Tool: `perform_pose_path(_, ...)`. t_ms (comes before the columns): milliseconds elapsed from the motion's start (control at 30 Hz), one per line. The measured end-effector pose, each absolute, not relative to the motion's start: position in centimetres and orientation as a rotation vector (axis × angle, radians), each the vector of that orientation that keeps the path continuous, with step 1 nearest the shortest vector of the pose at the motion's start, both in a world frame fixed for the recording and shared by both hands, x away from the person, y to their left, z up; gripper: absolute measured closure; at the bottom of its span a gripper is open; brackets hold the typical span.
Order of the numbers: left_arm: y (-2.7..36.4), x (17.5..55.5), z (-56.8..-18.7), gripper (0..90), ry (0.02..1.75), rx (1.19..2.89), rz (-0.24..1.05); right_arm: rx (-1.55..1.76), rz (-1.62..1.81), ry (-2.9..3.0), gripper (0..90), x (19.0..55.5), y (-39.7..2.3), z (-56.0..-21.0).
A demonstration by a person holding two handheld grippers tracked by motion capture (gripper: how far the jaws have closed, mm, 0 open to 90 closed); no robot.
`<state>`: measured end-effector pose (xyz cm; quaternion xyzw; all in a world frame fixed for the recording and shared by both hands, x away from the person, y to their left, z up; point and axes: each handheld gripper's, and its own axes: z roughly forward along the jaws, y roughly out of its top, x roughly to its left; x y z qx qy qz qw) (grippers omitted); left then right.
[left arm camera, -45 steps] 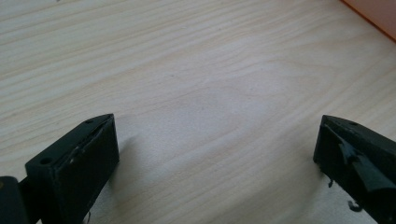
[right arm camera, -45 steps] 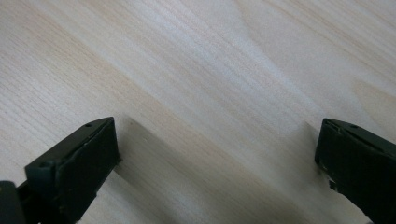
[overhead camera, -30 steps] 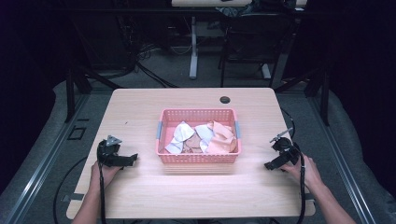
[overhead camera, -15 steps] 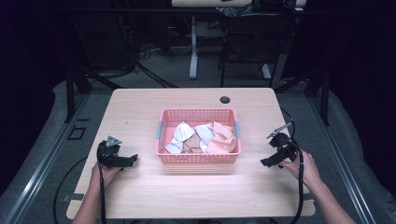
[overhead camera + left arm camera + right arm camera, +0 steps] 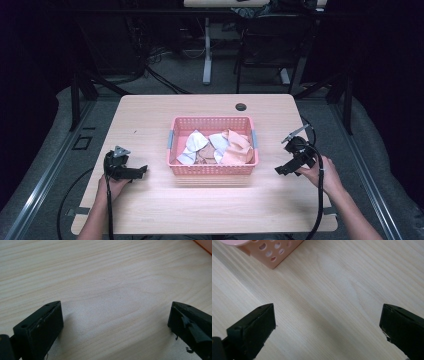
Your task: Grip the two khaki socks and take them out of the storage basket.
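Two sets of tongs sit in your hands over the pale, fine-grained wood surface [image 5: 150,125]: your left tongs [image 5: 141,171] and right tongs [image 5: 278,170] both gape wide with nothing between their blocky black jaws. Between them stands a pink plastic basket [image 5: 213,169], rectangular with round holes punched through its walls, holding crumpled white and peach cloths [image 5: 215,146]. No writing is legible anywhere.

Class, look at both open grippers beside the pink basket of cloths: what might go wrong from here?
1. The light pink perforated plastic basket may slide if the right gripper bumps its near corner.
2. The crumpled white and peach cloths overlap, so several may lift together.
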<state>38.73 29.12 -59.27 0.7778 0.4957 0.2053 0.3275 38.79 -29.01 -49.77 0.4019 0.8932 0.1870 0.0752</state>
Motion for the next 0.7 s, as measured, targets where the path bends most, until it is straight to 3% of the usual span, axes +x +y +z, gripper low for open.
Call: perform_pose_path(700, 29.1, 38.7, -59.3, 0.0, 1.297, 2.037, 0.537, 1.171, 0.647, 2.638, 1.9, 39.3, -28.5, -45.5)
